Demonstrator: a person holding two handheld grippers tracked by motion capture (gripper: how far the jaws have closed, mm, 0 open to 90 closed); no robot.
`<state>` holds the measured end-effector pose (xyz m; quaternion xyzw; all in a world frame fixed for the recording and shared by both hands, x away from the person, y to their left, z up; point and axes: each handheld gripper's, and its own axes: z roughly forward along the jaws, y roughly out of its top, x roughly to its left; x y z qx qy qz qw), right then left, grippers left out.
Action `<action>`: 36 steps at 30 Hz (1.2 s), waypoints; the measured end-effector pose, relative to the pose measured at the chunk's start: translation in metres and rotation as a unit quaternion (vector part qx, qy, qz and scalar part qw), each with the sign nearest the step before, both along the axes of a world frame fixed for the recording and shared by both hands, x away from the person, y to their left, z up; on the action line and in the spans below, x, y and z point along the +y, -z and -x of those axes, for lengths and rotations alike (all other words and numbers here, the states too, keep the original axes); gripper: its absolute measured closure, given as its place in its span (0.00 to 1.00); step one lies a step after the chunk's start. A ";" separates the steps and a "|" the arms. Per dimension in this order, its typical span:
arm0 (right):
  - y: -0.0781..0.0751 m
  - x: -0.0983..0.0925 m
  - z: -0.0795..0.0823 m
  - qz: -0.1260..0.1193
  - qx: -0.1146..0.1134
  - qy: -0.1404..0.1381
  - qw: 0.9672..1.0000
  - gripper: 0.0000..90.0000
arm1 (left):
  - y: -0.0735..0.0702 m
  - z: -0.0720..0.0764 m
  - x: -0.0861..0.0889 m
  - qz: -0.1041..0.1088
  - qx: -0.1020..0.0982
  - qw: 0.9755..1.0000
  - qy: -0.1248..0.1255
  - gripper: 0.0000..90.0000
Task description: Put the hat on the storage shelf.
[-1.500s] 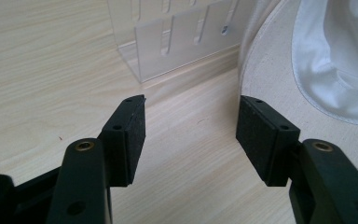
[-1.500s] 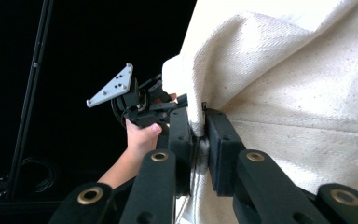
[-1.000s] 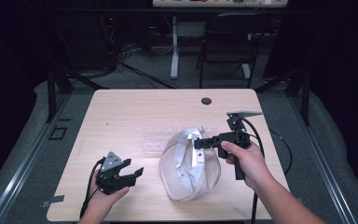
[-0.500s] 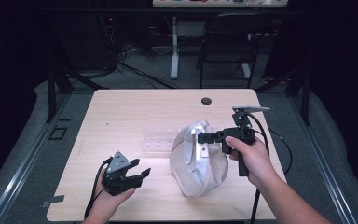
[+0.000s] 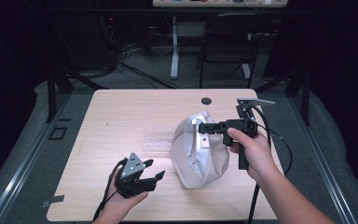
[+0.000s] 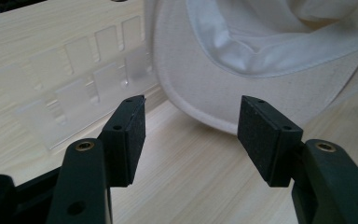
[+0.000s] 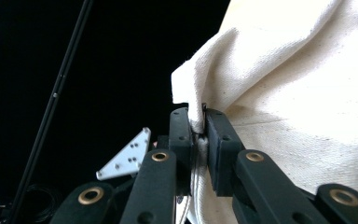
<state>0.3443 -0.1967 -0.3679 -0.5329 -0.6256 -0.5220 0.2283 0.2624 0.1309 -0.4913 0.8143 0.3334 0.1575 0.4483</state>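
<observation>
Two grippers work over a pale wooden table in the high view. The right gripper, held in the person's right hand, is raised above the tabletop with its jaws pinched on the upper edge of a white cloth bag — the bag hangs from the jaws and slumps onto the table below them. The left gripper, in the left hand, sits low near the table's front edge, jaws apart, with the bag just beyond its tips to the right. A clear plastic tray with moulded compartments lies flat ahead of the left gripper, touching or just beside the bag's left side; which, I cannot tell. A small dark round hole sits in the tabletop beyond the right gripper.

Seen from the left gripper view, the left gripper stands wide, nothing between its pads. The white cloth bag lies just ahead of the tips and to their right, its opening showing folded fabric. The clear tray lies ahead to the left.

From the right gripper view, the right gripper is clamped tight on a fold of the bag — cloth rises between and right of the jaws
</observation>
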 end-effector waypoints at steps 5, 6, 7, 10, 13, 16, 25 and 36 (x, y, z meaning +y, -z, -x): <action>-0.005 0.002 -0.003 -0.004 -0.007 -0.002 1.000 0.91 | -0.001 0.008 -0.010 0.004 -0.003 1.000 0.017 0.46; -0.005 0.002 -0.003 -0.004 -0.007 -0.002 1.000 0.91 | -0.002 0.010 -0.013 0.005 -0.002 1.000 0.023 0.46; -0.008 0.005 -0.005 -0.005 -0.009 0.000 1.000 0.91 | -0.001 0.011 -0.015 0.006 0.001 1.000 0.026 0.45; -0.009 0.006 -0.005 -0.004 -0.013 0.001 1.000 0.91 | -0.001 0.013 -0.023 0.005 0.001 0.999 0.035 0.45; -0.014 0.010 -0.007 -0.006 -0.016 0.005 1.000 0.91 | 0.000 0.015 -0.035 -0.001 0.002 0.999 0.048 0.45; -0.016 0.011 -0.009 -0.008 -0.018 0.003 1.000 0.91 | 0.001 0.016 -0.043 -0.008 -0.003 0.998 0.055 0.43; -0.026 0.023 -0.014 -0.011 -0.026 0.003 1.000 0.91 | 0.004 0.016 -0.079 -0.052 -0.023 0.996 0.074 0.43; -0.028 0.027 -0.013 -0.007 -0.032 -0.001 0.999 0.91 | 0.008 0.017 -0.088 -0.134 -0.066 0.987 0.051 0.82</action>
